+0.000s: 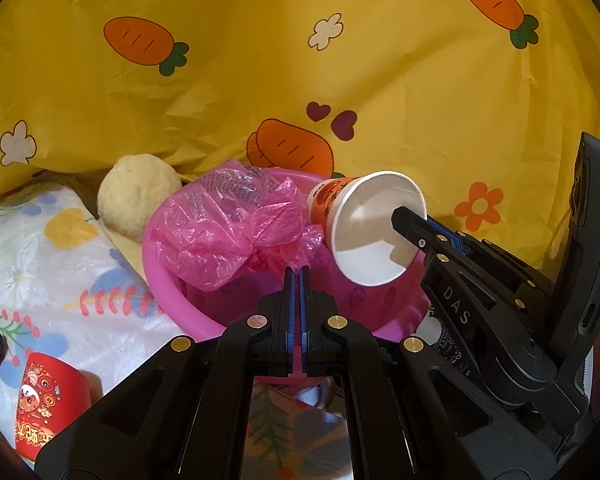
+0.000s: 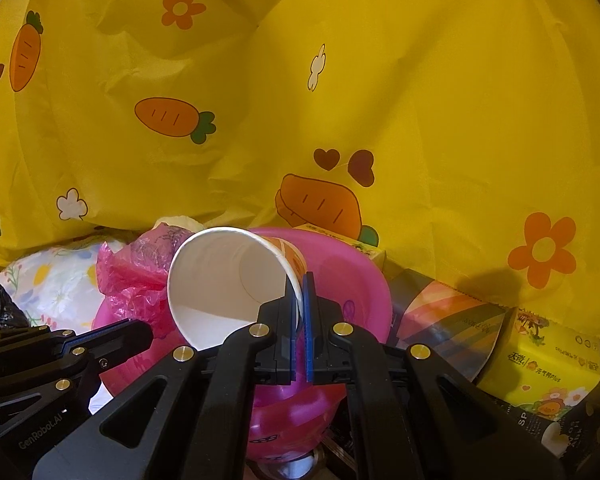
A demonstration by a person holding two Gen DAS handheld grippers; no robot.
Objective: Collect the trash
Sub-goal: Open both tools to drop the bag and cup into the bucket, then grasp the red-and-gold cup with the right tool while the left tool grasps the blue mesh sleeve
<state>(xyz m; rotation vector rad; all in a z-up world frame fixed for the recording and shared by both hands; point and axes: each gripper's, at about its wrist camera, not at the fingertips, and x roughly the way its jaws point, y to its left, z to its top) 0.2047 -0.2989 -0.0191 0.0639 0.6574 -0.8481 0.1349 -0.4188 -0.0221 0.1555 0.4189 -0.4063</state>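
Observation:
A pink plastic basin [image 1: 168, 276] [image 2: 356, 276] stands in front of a yellow carrot-print cloth. My left gripper [image 1: 298, 274] is shut on a crumpled pink plastic bag [image 1: 228, 228] [image 2: 140, 268], which hangs over the basin. My right gripper [image 2: 300, 280] [image 1: 404, 220] is shut on the rim of a white and orange paper cup [image 1: 376, 228] [image 2: 224, 280]. The cup lies tilted on its side above the basin, with its empty mouth toward the cameras. A red paper cup [image 1: 48, 404] stands at the lower left in the left wrist view.
The yellow cloth [image 1: 300, 60] fills the background. Left of the basin lie a floral plastic bag [image 1: 40, 264], a cream plush ball [image 1: 136, 192] and a black bag [image 2: 2, 308]. To its right lie a rainbow-print packet [image 2: 440, 316] and a yellow tissue pack [image 2: 540, 360].

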